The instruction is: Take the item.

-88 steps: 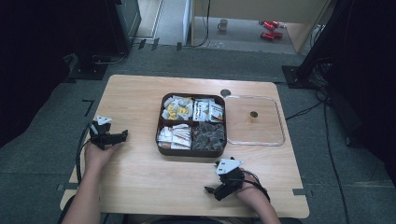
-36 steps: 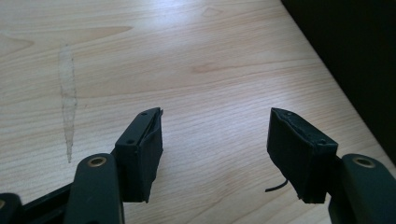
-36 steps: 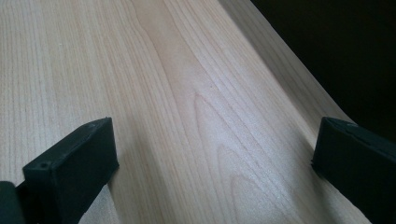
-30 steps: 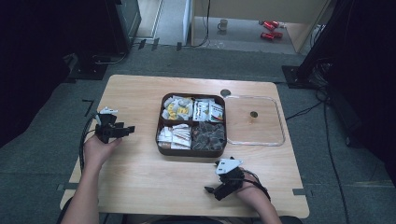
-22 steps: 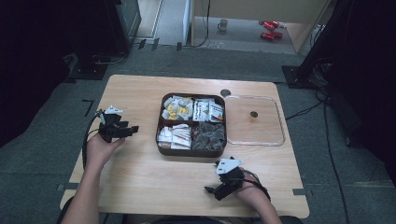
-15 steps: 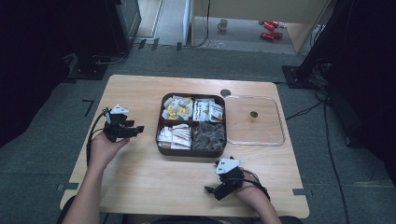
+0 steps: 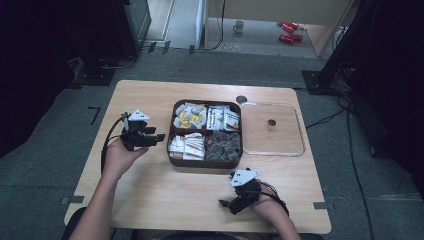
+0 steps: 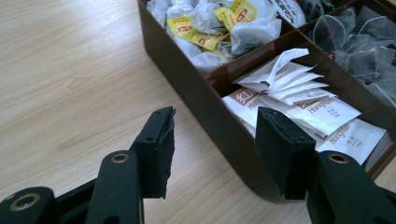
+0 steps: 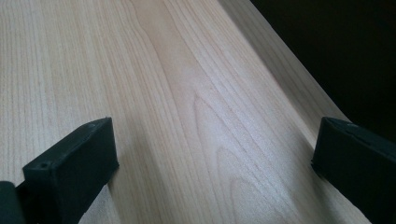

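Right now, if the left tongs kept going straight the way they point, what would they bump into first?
Most likely the near wall of the brown box: the left tongs sit open just before it, with the white sachets beyond.

Black left gripper [image 7: 159, 136] and right gripper [image 7: 223, 203] carry grey three-cornered plates, black cables, brass-ringed screws.

The table [image 7: 150, 195] is pale wood with fine grain; the divided box [image 8: 219, 121] is dark brown; its sachets [image 8: 322, 116] are white with brownish lettering, others [image 8: 205, 32] perhaps yellow-tagged; the jaws are black.
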{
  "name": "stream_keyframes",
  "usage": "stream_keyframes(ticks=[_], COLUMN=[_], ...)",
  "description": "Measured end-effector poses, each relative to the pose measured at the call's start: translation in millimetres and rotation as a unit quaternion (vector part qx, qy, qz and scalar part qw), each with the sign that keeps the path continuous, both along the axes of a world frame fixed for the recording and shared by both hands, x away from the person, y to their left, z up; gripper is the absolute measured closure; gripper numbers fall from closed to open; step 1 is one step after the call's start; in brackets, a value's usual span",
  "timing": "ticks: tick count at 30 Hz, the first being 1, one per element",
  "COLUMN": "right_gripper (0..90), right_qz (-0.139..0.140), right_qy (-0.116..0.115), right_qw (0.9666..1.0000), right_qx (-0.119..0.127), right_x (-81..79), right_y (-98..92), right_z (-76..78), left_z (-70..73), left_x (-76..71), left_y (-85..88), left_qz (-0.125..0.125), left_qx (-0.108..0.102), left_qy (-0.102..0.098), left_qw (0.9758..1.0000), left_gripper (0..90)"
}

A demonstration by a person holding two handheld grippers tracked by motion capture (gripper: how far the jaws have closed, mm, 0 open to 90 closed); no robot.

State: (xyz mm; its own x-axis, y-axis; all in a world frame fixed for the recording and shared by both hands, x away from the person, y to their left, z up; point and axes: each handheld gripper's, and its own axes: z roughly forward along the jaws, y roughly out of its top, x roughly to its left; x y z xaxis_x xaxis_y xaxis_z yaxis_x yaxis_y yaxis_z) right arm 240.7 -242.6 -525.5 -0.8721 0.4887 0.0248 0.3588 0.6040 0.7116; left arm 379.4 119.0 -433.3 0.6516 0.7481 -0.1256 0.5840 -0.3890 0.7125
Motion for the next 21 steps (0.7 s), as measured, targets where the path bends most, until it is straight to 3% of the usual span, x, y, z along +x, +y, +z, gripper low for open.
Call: stream_keyframes(ticks=[14, 21], right_gripper=[0.0, 0.0], right_qz=[-0.001, -0.001], right_qy=[0.000, 0.000], right_qw=[1.0000, 1.0000], right_qx=[0.000, 0.000], right_x=[0.4, 0.3], right_y=[0.2, 0.2], right_z=[0.0, 0.0], left_z=[5.9, 3.5], left_x=[4.2, 8.8], left_y=[-24.3, -39.2], left_qz=[-0.036, -0.054], left_qx=[-0.013, -0.003], left_qy=[-0.001, 0.000], left_qw=[0.9993, 0.9985], left_gripper=[53.0, 53.1])
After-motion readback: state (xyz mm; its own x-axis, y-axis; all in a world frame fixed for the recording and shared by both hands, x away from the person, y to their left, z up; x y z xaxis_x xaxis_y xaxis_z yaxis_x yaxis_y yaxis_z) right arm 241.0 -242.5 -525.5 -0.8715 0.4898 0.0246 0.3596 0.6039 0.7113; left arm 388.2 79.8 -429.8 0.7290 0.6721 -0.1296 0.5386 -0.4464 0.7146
